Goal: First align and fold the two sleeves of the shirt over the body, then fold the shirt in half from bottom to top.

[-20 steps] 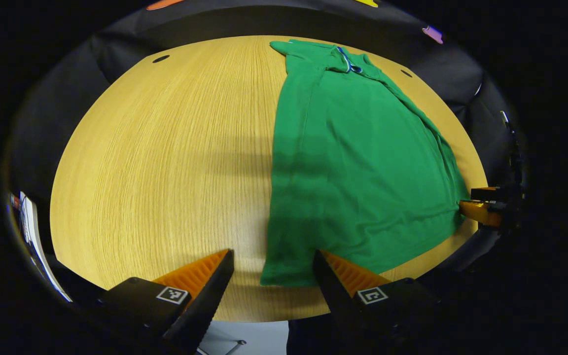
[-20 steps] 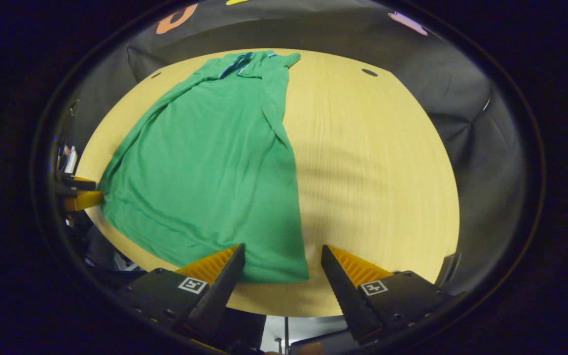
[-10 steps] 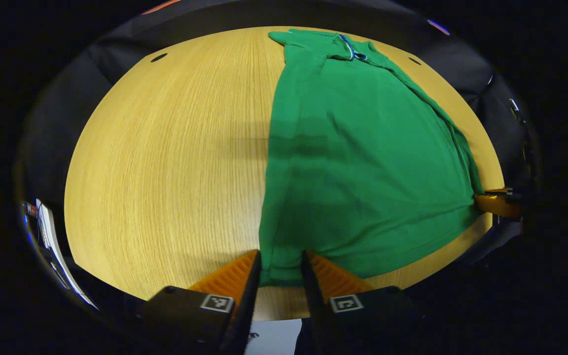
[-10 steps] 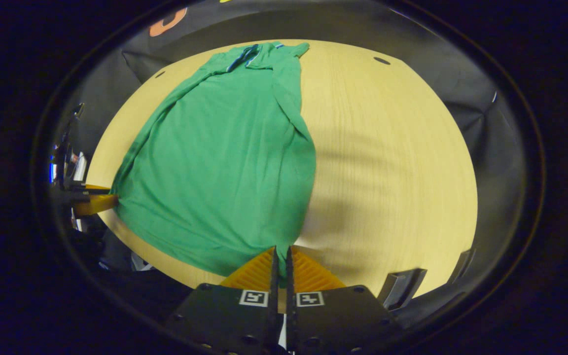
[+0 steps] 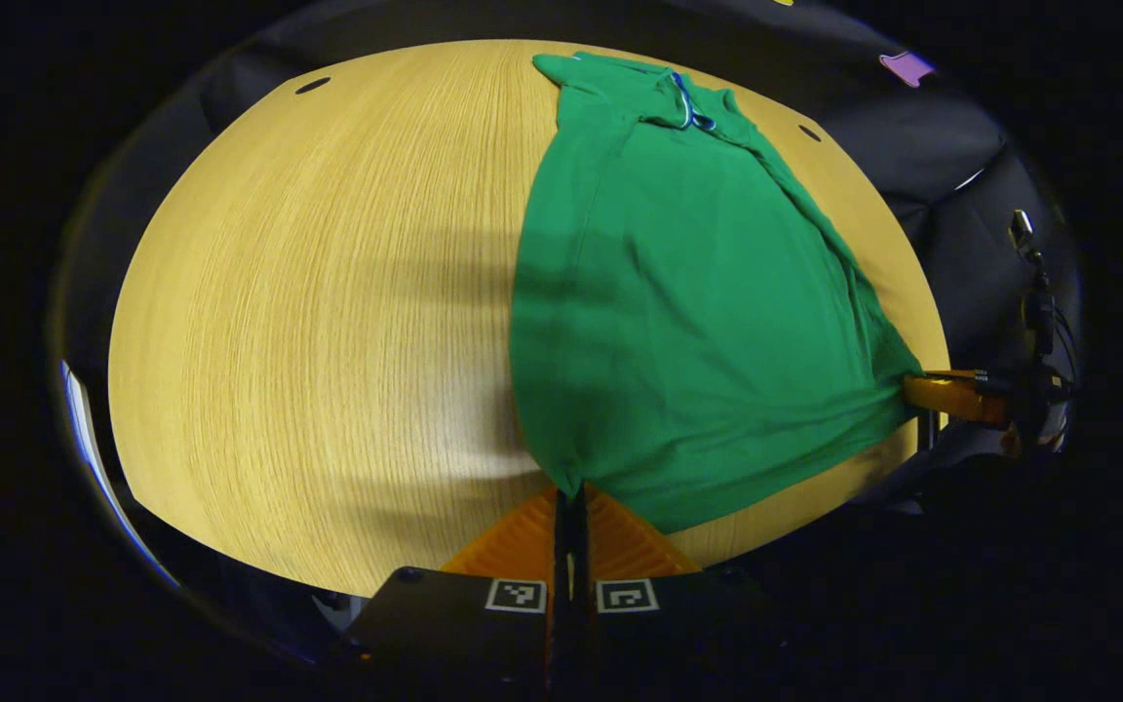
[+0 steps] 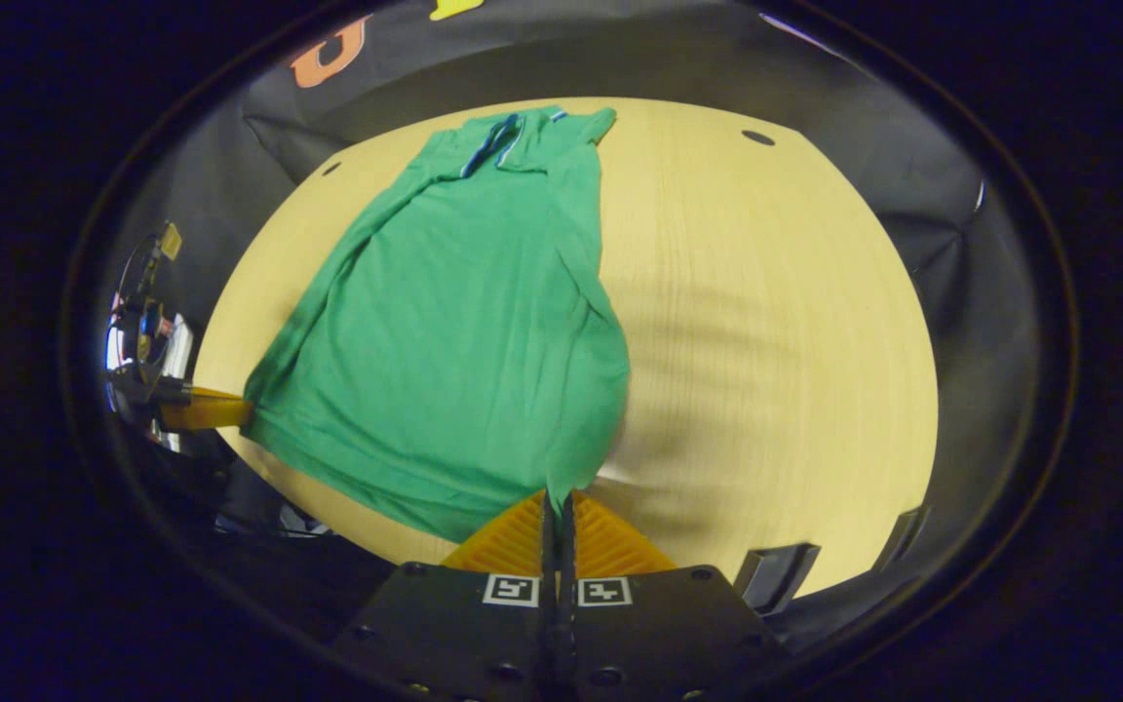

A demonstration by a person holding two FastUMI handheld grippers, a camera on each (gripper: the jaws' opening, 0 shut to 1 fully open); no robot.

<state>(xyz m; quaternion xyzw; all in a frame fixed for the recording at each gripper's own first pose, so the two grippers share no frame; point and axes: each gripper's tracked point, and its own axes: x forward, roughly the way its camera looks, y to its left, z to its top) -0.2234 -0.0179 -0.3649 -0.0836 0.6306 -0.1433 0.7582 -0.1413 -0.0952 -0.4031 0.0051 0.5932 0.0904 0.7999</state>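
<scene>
shirt [image 5: 688,302]: lies lengthwise on the worktop [image 5: 328,292], collar [image 5: 688,102] at the far edge, hem nearest the grippers
left gripper [image 5: 569,502]: at one near hem corner
right gripper [image 6: 558,502]: at the opposite hem corner

- shirt [image 5: 688,322]: solid green, collar [image 5: 683,97] edged blue and white
- desk [image 5: 308,292]: light yellow-tan wood, fine lengthwise grain, small dark holes near far edge
- booth wall: black cloth
</scene>
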